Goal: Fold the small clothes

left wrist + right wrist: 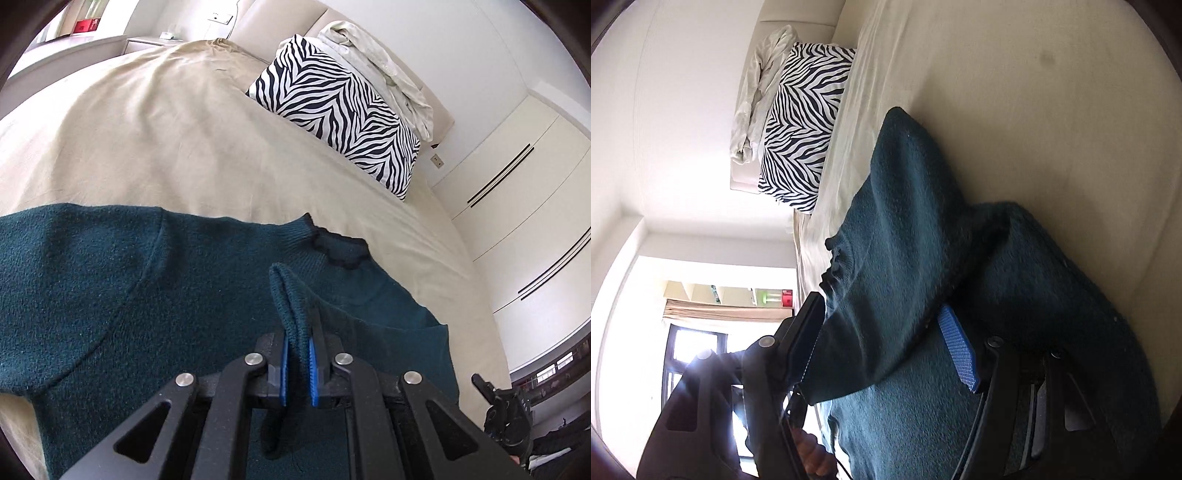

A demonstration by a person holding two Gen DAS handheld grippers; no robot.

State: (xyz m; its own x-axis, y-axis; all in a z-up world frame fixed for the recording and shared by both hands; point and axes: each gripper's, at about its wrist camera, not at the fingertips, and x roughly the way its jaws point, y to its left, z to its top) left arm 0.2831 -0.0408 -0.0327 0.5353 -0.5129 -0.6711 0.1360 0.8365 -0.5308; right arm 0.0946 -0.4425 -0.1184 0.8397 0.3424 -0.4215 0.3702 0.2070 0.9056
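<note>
A dark teal knit sweater [110, 295] lies on the beige bed sheet [166, 129]. Its black-trimmed neckline [343, 251] points toward the pillows. My left gripper [298, 354] is shut on a ribbed fold of the sweater's edge, which stands up between the blue pads [283, 362]. In the right wrist view the camera is rolled sideways. My right gripper [886, 347] is open, and a thick fold of the sweater [905, 240] passes between its fingers without being pinched. One blue pad [960, 350] shows bare.
A zebra-print pillow [332, 114] and a crumpled white cloth [376, 62] lie at the head of the bed. A white wardrobe [524, 206] stands at the right. A bedside table [147, 42] is at the back left. My right gripper's body [506, 410] shows at the lower right.
</note>
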